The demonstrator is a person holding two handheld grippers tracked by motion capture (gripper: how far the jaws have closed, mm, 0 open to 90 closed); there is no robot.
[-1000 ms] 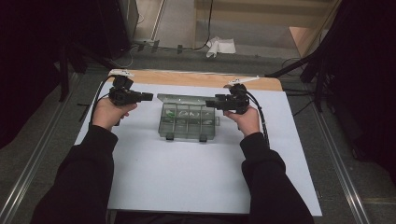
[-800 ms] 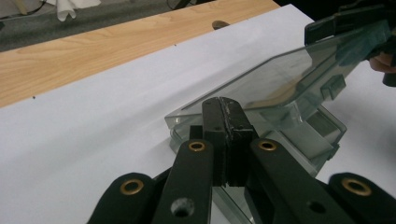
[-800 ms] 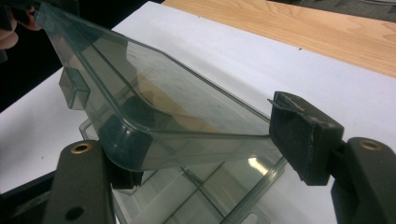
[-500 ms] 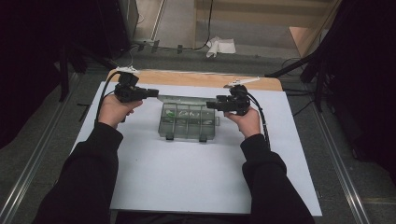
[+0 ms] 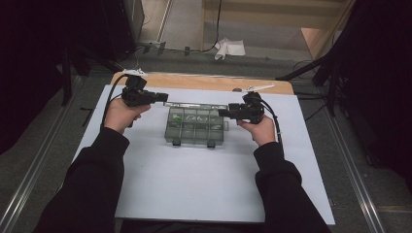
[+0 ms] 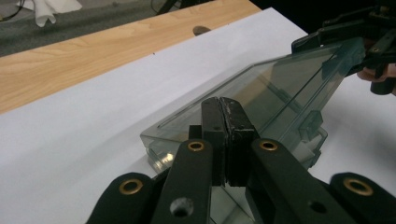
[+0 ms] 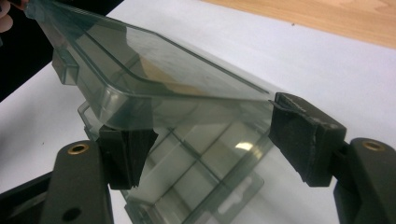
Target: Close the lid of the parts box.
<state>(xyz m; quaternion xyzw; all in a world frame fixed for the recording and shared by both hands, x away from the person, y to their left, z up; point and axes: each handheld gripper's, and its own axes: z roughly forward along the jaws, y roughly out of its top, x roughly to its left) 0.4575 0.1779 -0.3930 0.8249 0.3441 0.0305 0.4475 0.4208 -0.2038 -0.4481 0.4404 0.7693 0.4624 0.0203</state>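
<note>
A clear plastic compartment box [image 5: 194, 127] lies on the white sheet [image 5: 194, 194], its lid [image 5: 194, 105] raised at a tilt along the back. My left gripper [image 5: 165, 97] is shut with nothing in it. In the left gripper view its closed tips [image 6: 224, 105] sit against the lid's [image 6: 280, 88] left end. My right gripper [image 5: 221, 113] is at the box's right end. In the right gripper view its jaws [image 7: 208, 119] stand wide, with the lid's [image 7: 154, 70] end wall spanning the gap and touching both pads. The white compartments of the base [image 7: 210, 154] lie below.
The white sheet covers a wooden table [image 5: 204, 82] whose bare strip runs along the back. A crumpled white cloth [image 5: 231, 47] and cables lie on the floor beyond. Metal rails [image 5: 34, 174] flank the table.
My left gripper has edged slightly to the right along the lid's back edge. The right gripper and the box keep their places.
</note>
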